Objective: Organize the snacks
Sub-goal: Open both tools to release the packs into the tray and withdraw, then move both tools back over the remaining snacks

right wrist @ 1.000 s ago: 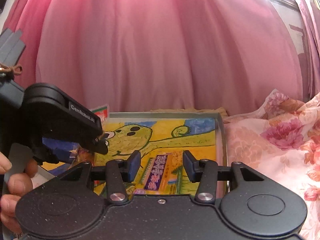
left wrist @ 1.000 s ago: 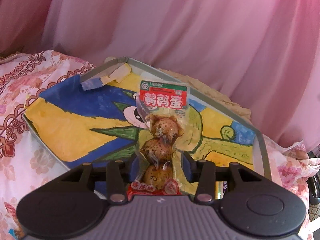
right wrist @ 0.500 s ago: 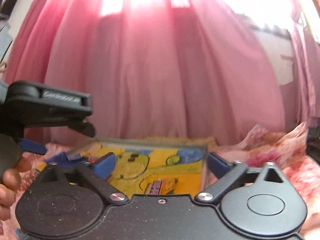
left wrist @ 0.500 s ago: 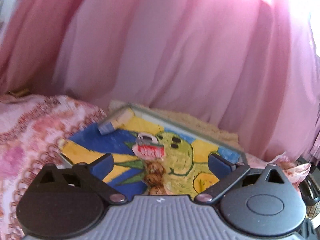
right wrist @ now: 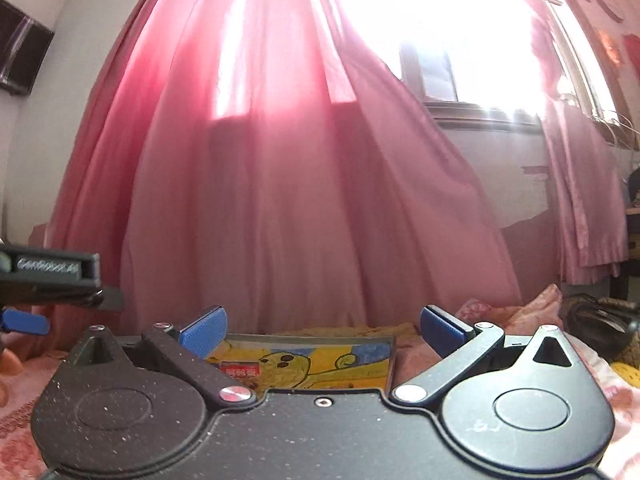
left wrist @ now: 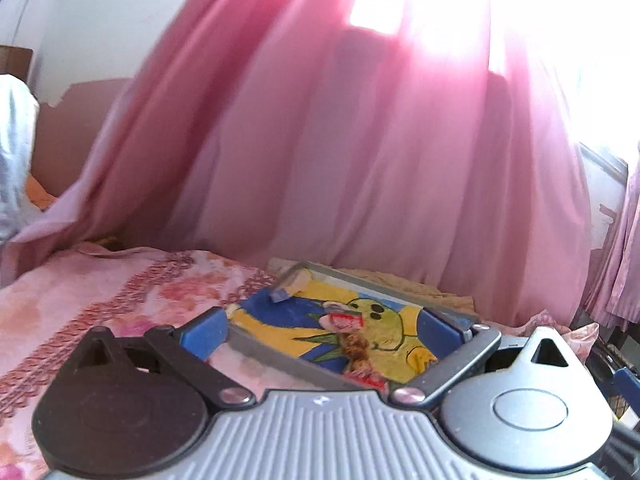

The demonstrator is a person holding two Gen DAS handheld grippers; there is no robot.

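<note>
Blue-padded fingers (left wrist: 202,336) of both grippers spread wide, holding nothing.

Both wrist cams low, facing shared tray (left wrist: 362,286) (right wrist: 393,364).

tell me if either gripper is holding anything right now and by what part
Nothing is held. The left gripper and right gripper are both open; the quail egg pack lies free in the painted tray.
</note>
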